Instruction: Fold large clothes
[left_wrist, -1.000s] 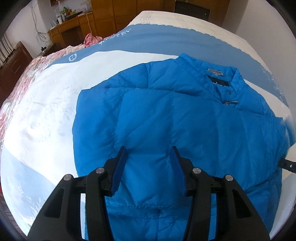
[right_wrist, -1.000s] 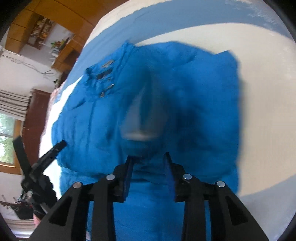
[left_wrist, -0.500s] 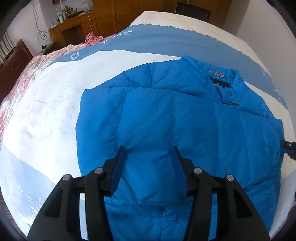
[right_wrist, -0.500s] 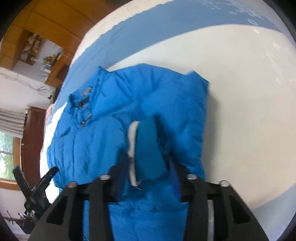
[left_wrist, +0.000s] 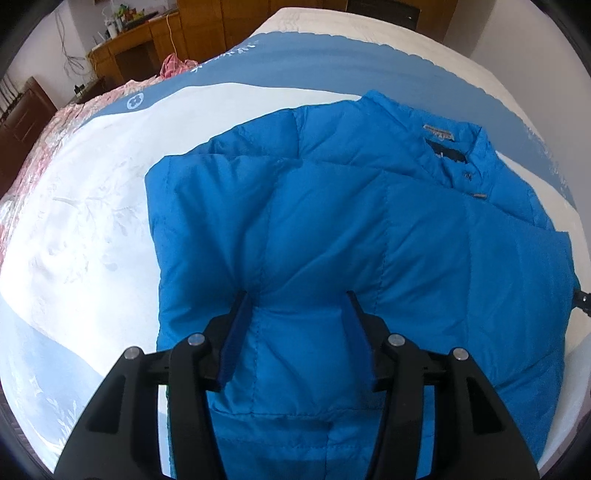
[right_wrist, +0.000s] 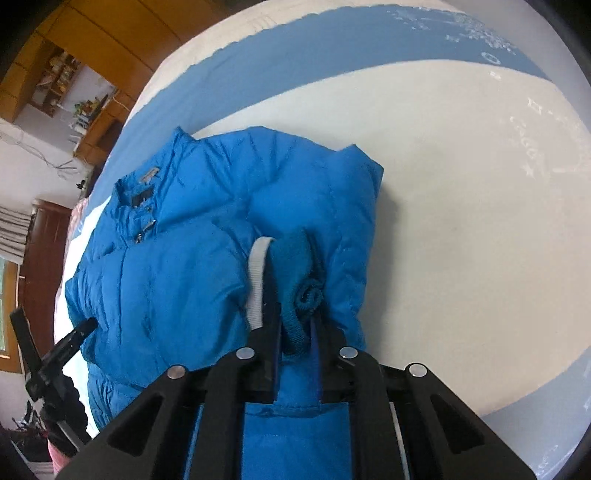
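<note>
Bedding in white and blue (left_wrist: 92, 229) fills both views, and the blue jacket (left_wrist: 369, 229) lies flat on it, collar (left_wrist: 454, 147) toward the upper right of the left view. The left gripper (left_wrist: 297, 310) hovers wide open over the body, holding nothing. The right gripper (right_wrist: 295, 317) is closed on the knit cuff (right_wrist: 295, 280) at center frame, so the sleeve should cross toward the left.

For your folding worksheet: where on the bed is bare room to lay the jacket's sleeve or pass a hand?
Bare white bedspread lies right of the blue puffer jacket, and more borders its left edge. The jacket's middle is crowded: the right hand-held gripper grips the knit cuff there.
</note>
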